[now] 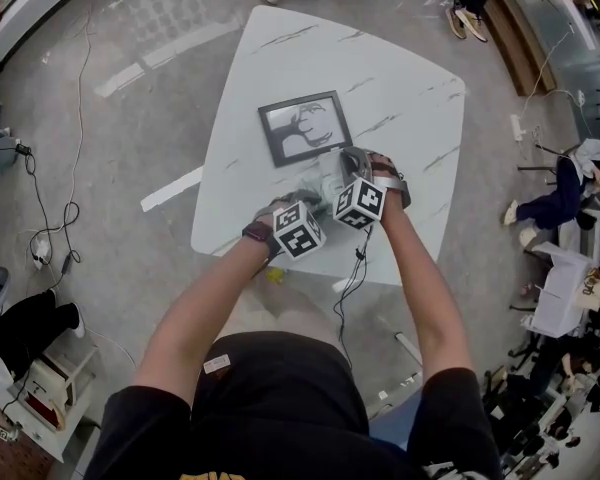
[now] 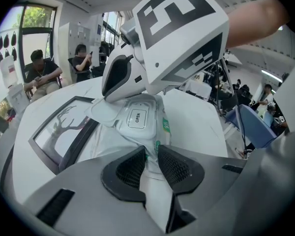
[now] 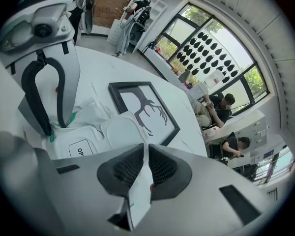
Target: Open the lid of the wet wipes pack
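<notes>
Wet wipes pack [image 2: 147, 127], beside a framed picture [image 2: 64, 132] on the white counter [image 2: 196, 117]: left gripper [image 2: 152, 154] fingers [image 2: 130, 168] pinch one end, right gripper [image 3: 146, 156] fingers [image 3: 125, 168] clamp a thin white edge.

Legible in the left gripper view: "OPEN", in black capitals inside a rounded black frame, on the lid label [image 2: 136, 117] of the wet wipes pack [image 2: 152, 154]. In the right gripper view, only "OP" showing of that same lid label [image 3: 80, 149], the rest hidden. Green print [image 2: 165, 127] down the pack's side seam, too small to read.
</notes>
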Tool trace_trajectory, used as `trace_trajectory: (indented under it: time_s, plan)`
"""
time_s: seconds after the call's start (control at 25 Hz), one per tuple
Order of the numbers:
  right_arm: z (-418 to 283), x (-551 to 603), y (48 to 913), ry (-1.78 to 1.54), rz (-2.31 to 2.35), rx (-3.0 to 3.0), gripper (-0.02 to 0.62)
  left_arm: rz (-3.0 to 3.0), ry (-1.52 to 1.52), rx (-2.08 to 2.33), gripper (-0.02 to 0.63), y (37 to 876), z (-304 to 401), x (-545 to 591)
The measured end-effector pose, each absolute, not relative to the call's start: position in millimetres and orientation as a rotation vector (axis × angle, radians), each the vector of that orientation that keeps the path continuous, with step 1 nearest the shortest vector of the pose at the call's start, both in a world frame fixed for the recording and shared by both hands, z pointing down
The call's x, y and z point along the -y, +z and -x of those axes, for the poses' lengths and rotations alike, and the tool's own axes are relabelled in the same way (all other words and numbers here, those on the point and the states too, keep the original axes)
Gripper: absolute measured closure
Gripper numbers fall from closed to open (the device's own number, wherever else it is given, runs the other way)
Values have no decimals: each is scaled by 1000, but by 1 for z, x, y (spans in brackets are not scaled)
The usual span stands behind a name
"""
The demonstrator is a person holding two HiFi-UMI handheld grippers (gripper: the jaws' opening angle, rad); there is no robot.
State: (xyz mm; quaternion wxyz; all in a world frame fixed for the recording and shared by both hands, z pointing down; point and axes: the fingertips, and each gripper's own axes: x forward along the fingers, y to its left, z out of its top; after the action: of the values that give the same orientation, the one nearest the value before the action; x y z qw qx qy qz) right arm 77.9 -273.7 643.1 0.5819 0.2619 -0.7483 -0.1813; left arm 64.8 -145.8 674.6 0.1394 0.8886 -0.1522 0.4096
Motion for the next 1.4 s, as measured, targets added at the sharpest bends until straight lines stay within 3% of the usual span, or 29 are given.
trace_trajectory:
  time_s: [0.6,0.92,1.04,1.28,1.4]
  plan:
    - [-85,272,668,-370,-573,1714,592,-2574,1187,427,503,675,-67,147]
    - [-94,266,671,110,-816,1822,595,-2645,1156,475,502,671,-59,143]
    - [-105,253,665,272,-924,1846,595,-2749,1031,680,534,642,-48,133]
    - [-117,198,659,506,-1105,1871,594,-2582,647,885,535,575,2,83]
    - [-138,171,611,524,-1391,1965,594,-2630,598,952,535,529,16,60]
